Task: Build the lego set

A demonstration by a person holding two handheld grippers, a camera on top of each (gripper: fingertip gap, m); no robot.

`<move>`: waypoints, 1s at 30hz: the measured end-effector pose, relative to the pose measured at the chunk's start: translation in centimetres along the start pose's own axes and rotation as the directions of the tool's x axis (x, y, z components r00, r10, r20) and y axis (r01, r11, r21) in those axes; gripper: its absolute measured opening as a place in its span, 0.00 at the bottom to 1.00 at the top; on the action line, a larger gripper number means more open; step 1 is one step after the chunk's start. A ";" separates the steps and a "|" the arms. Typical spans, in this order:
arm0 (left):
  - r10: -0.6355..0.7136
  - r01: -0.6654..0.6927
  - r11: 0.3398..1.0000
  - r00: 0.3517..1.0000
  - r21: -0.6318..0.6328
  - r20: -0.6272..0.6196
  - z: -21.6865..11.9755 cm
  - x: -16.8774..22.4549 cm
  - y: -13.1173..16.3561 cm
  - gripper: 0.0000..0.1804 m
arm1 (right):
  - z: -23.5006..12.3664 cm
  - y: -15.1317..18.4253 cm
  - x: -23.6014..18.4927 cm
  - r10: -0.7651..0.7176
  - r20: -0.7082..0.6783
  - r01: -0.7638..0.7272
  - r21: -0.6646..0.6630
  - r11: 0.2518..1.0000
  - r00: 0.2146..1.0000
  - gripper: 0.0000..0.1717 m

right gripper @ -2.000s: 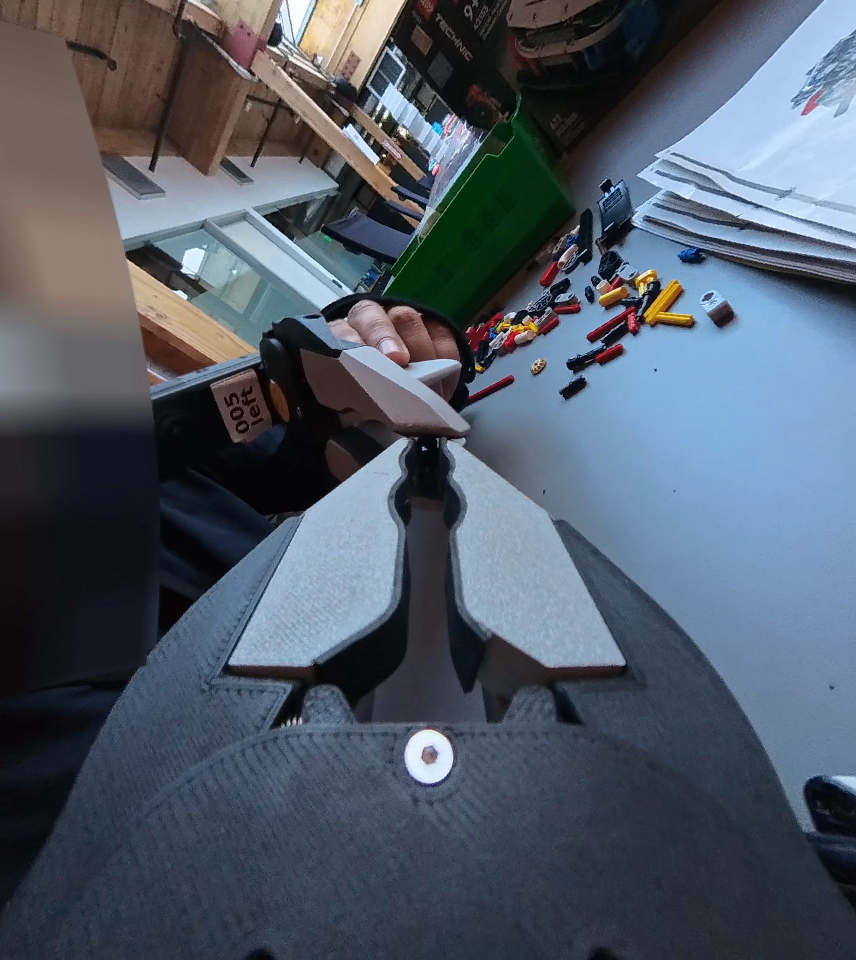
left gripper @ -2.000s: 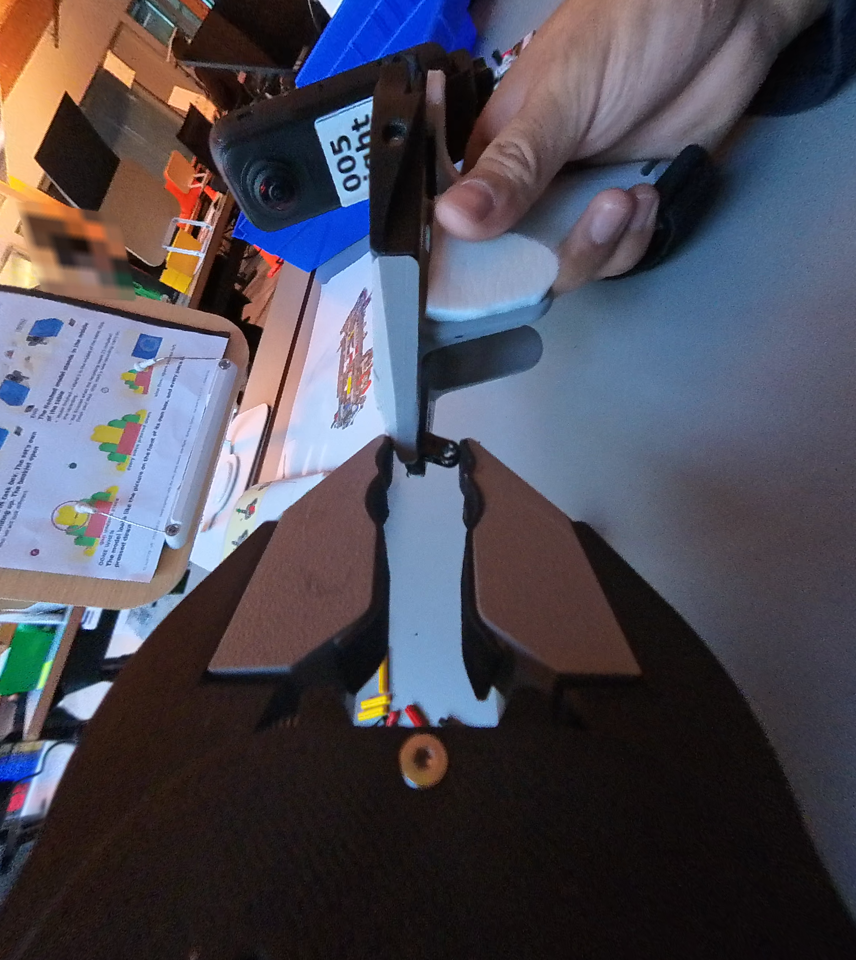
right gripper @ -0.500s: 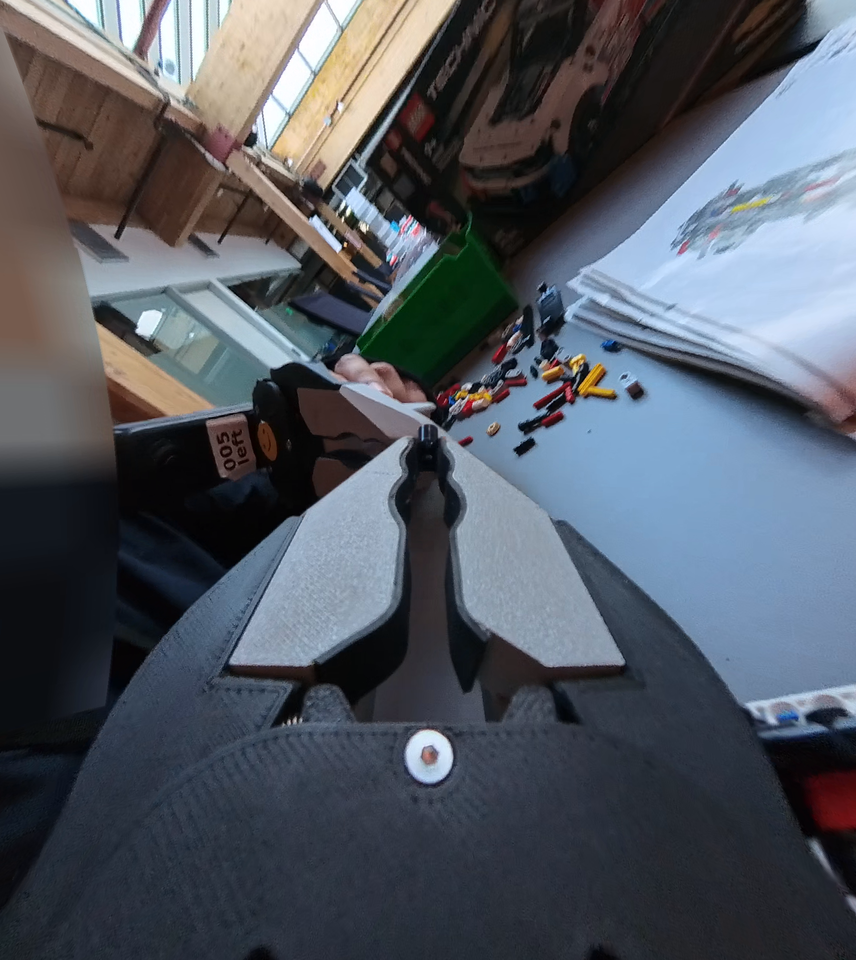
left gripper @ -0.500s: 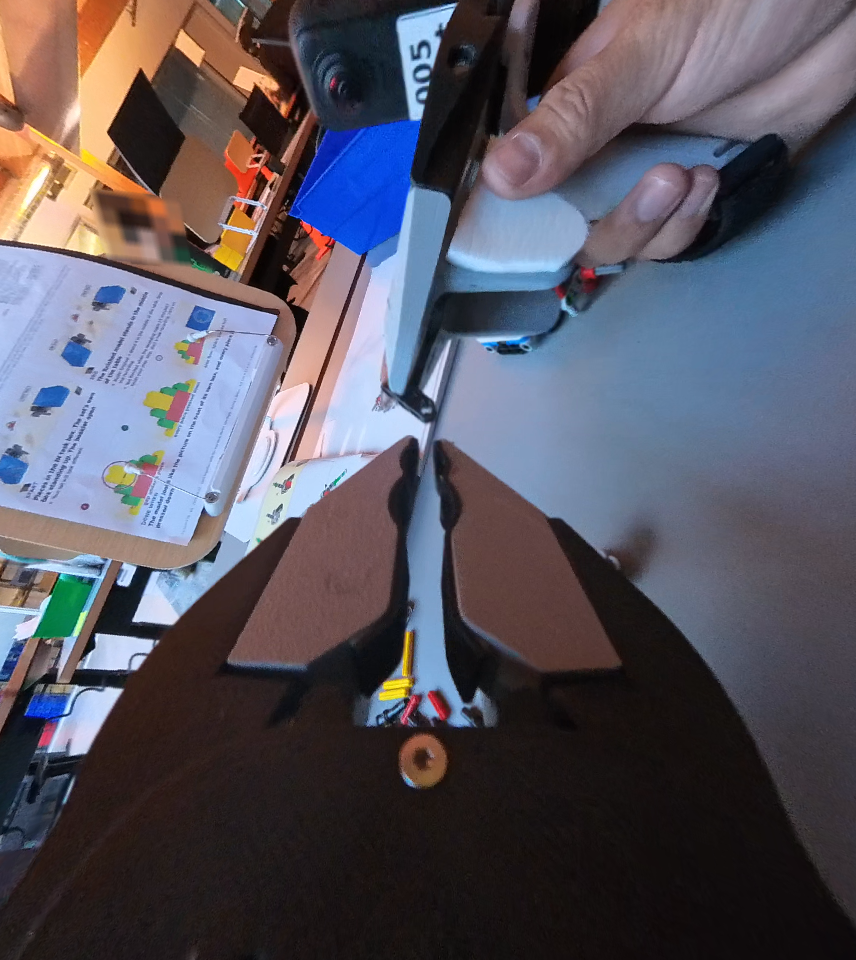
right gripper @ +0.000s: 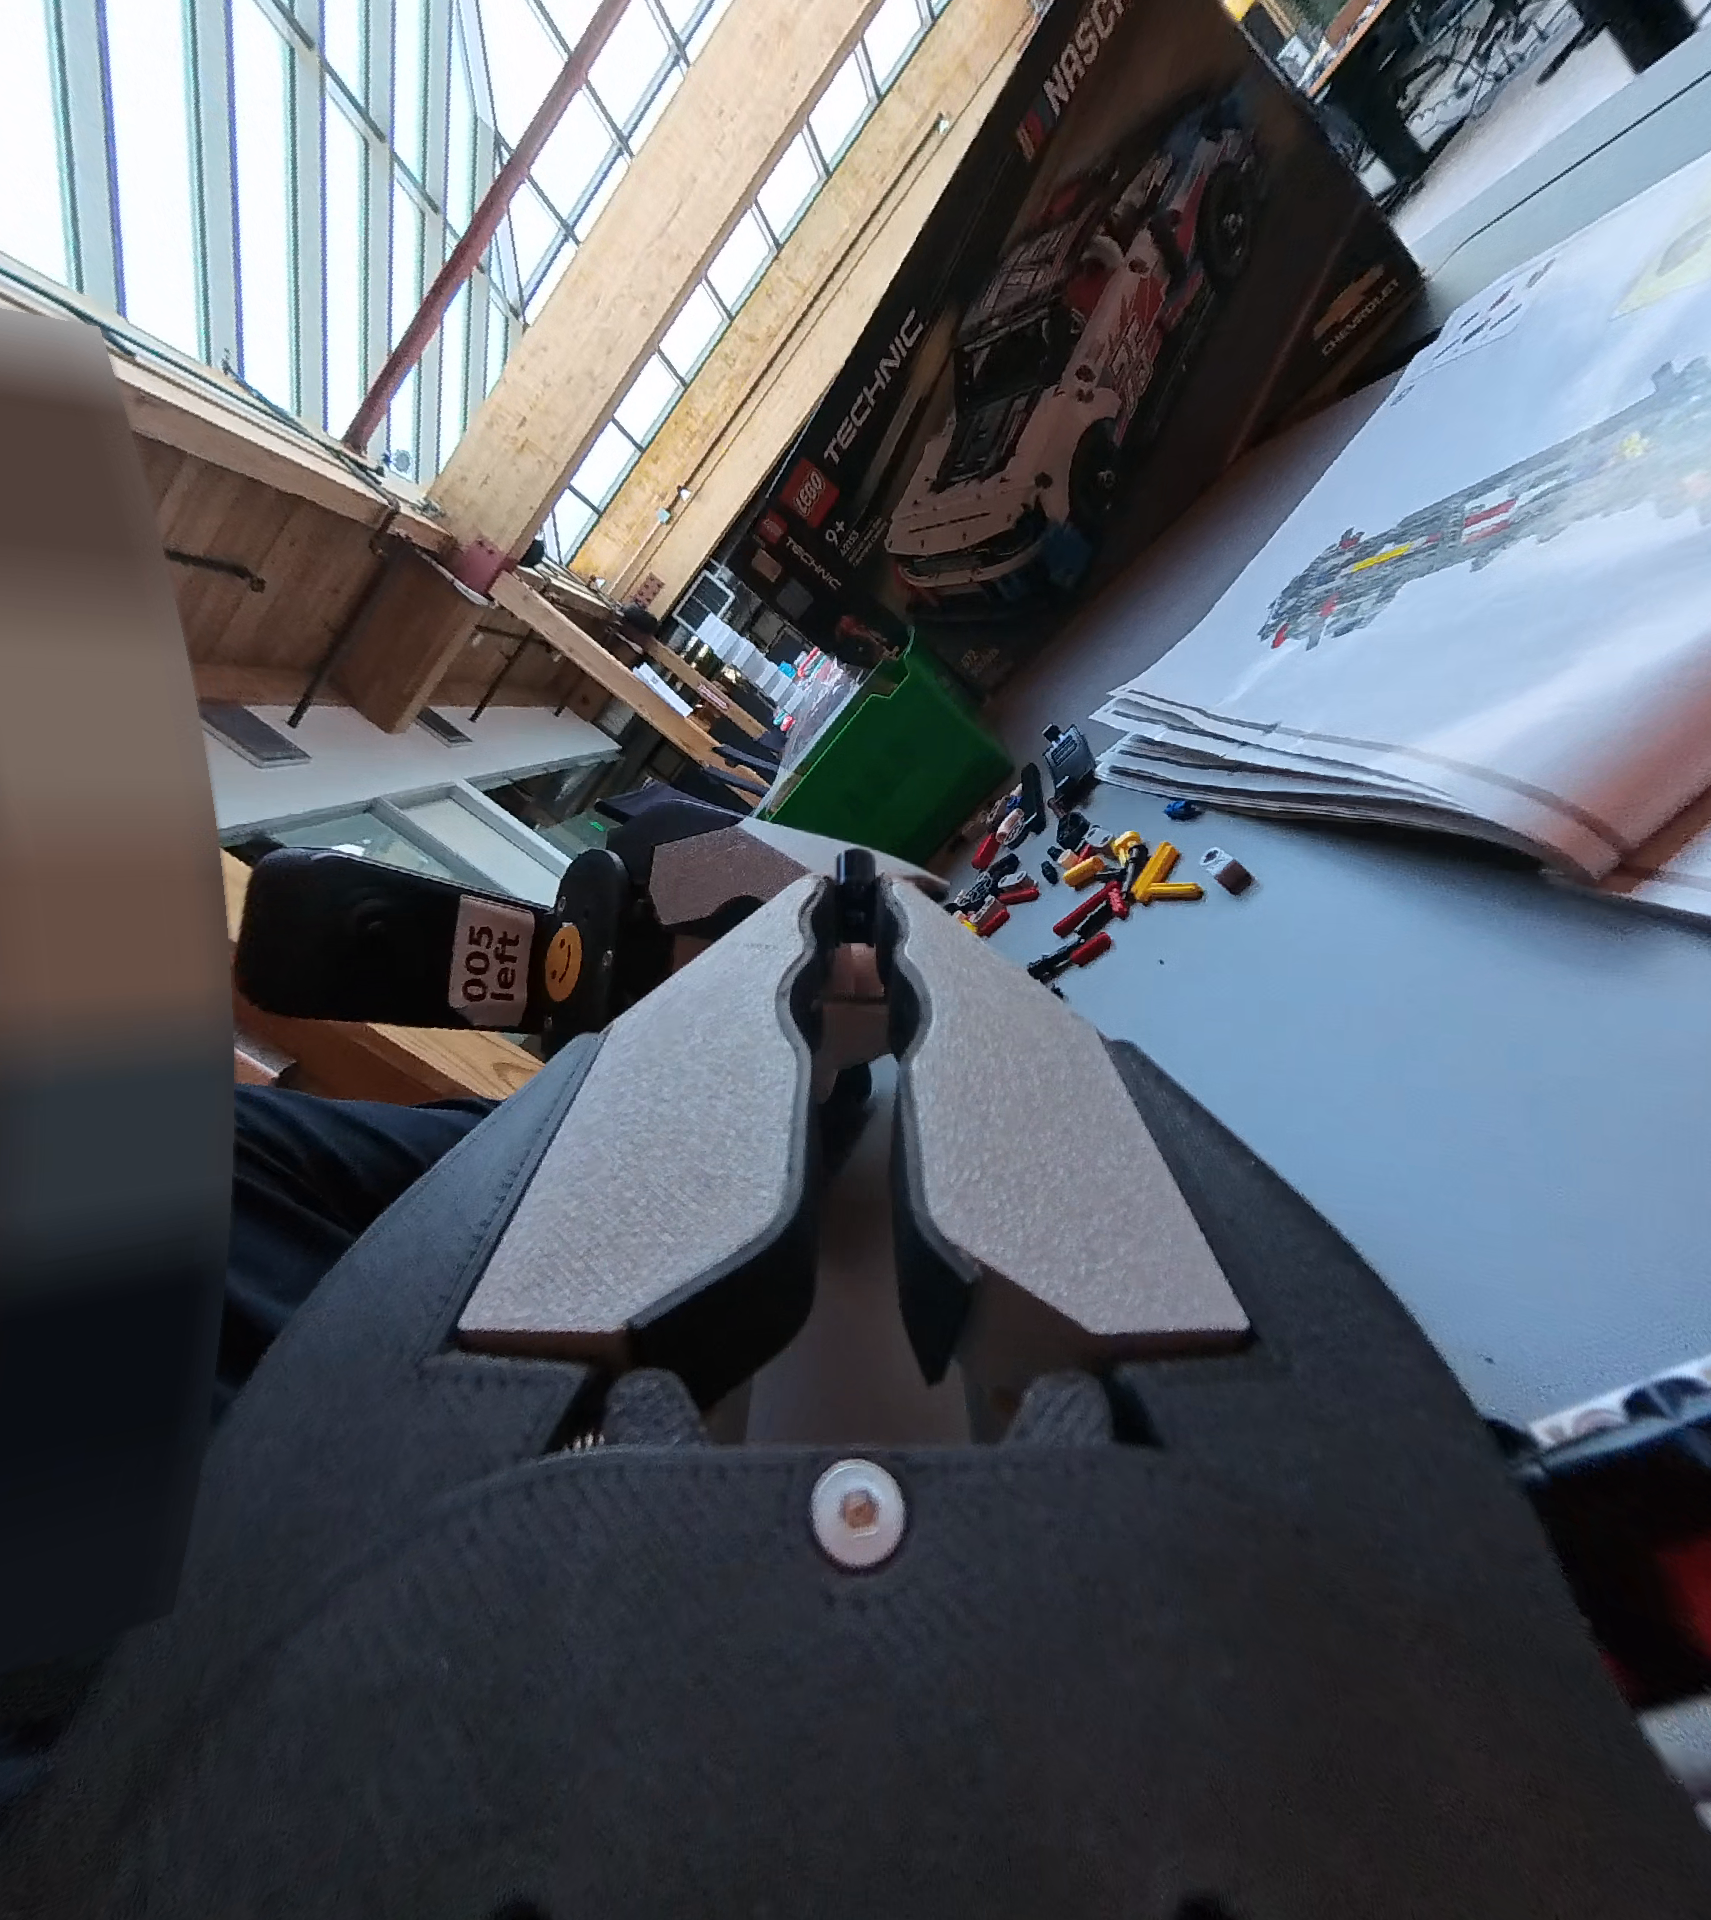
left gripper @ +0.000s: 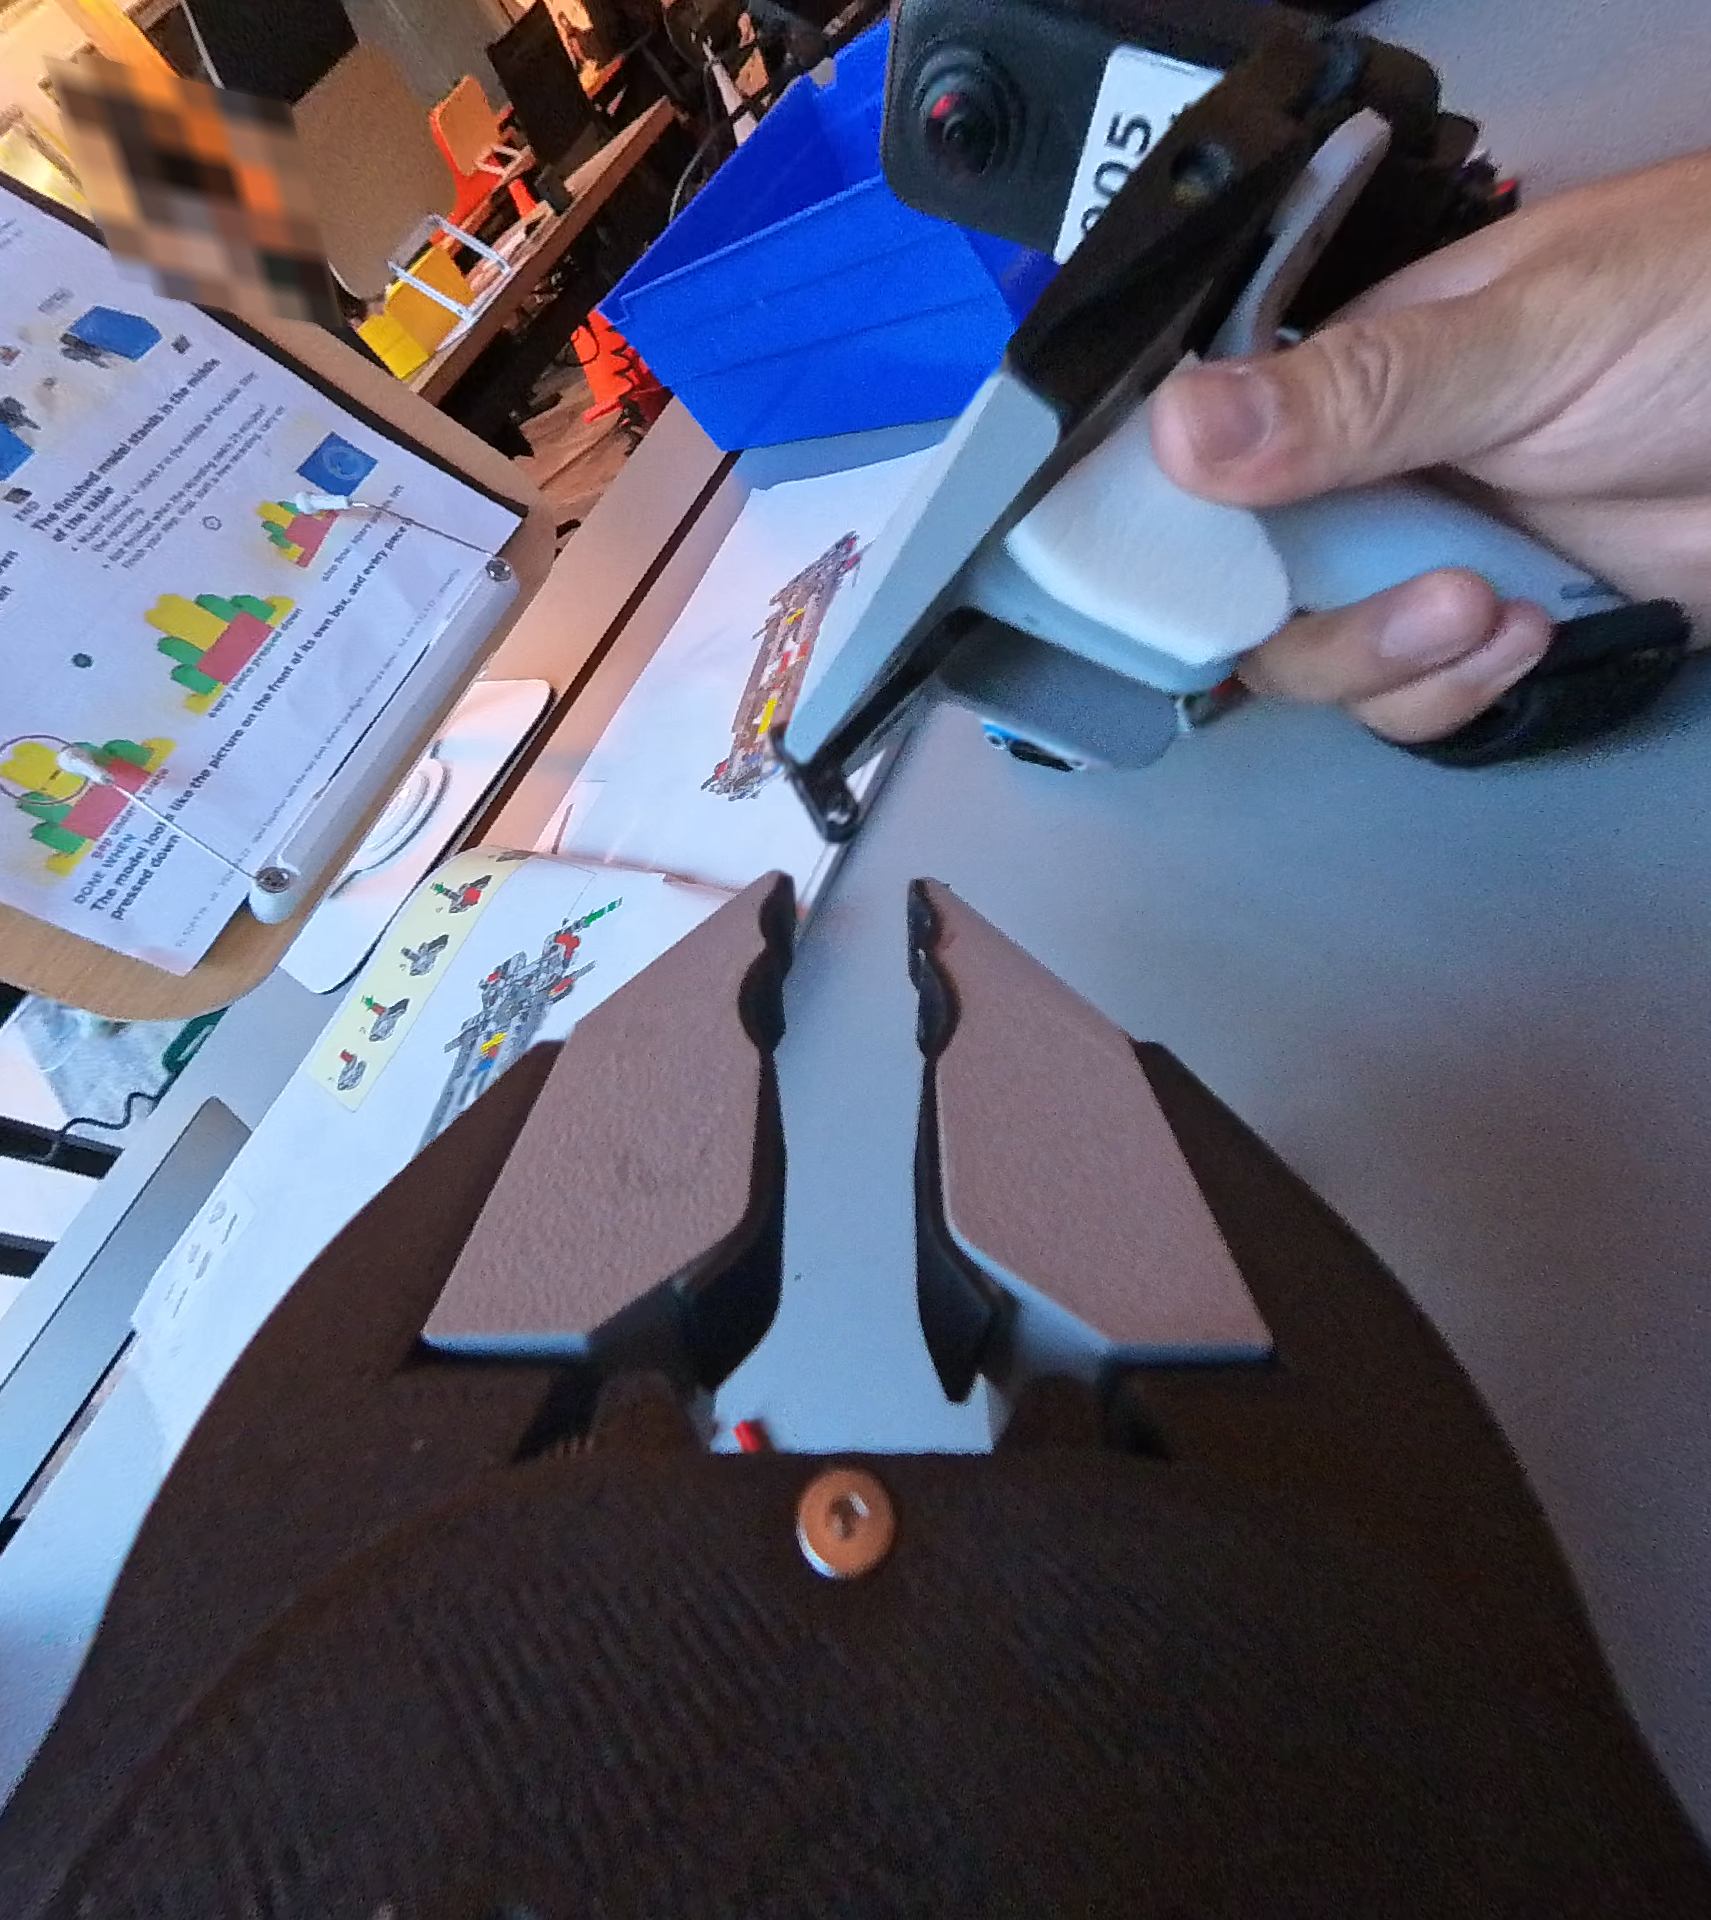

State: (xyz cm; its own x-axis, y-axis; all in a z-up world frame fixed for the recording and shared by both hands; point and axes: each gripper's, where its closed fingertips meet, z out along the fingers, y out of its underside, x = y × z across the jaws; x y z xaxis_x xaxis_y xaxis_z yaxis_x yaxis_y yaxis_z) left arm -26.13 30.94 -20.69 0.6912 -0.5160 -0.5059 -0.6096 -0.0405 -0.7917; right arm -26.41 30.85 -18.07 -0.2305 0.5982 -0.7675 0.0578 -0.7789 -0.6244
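Observation:
In the left wrist view my left gripper (left gripper: 851, 904) is open, with only bare grey table (left gripper: 1350, 1039) between its brown fingers (left gripper: 643, 1122). Just ahead of it, a hand (left gripper: 1505, 416) holds my right gripper (left gripper: 815, 774), which grips a small black piece (left gripper: 830, 805) at its tip. In the right wrist view my right gripper (right gripper: 856, 909) is shut on that small black piece (right gripper: 856, 878), which sticks out past the grey fingers (right gripper: 685, 1143). The left gripper's black camera body (right gripper: 394, 935) sits close behind on the left.
A pile of small red, yellow and black pieces (right gripper: 1090, 894) lies on the table by a green bin (right gripper: 882, 769), a large dark box (right gripper: 1090, 364) and an open instruction booklet (right gripper: 1505, 623). A blue bin (left gripper: 830, 312) and a clipboard with a printed sheet (left gripper: 155, 623) stand to the left. My two grippers' fingertips are within a few centimetres of each other.
Both grippers met at the black piece. My left gripper then shut on nothing as the right one drew away with the piece. The left has now opened again.

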 end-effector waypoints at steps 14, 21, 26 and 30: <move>-0.028 0.028 0.999 0.999 0.020 -0.016 -0.6 -0.3 -0.2 0.04 | 1.2 1.4 -0.3 -0.119 -0.058 0.115 -0.065 0.991 0.991 0.02; -0.018 -0.008 0.995 0.967 -0.102 -0.254 -0.4 2.9 2.8 0.03 | 0.4 2.9 0.6 -0.281 -0.071 0.248 -0.303 0.920 0.957 0.11; -0.131 0.044 0.980 0.877 -0.195 -0.462 -1.6 5.1 4.2 0.03 | -0.6 4.0 -0.7 -0.597 0.029 0.542 -0.458 0.705 0.802 0.11; -0.233 0.120 0.966 0.787 -0.229 -0.571 -2.9 6.0 3.9 0.03 | -0.6 5.8 -1.2 -0.739 0.108 0.671 -0.519 0.529 0.666 0.09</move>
State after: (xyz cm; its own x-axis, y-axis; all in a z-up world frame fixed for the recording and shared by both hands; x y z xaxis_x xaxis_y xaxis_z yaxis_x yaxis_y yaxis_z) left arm -25.43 25.20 -25.83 0.4642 -0.8855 -0.0184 -0.5950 -0.2964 -0.7471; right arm -25.24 25.74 -20.80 -0.3007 0.9531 -0.0340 0.3803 0.0871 -0.9208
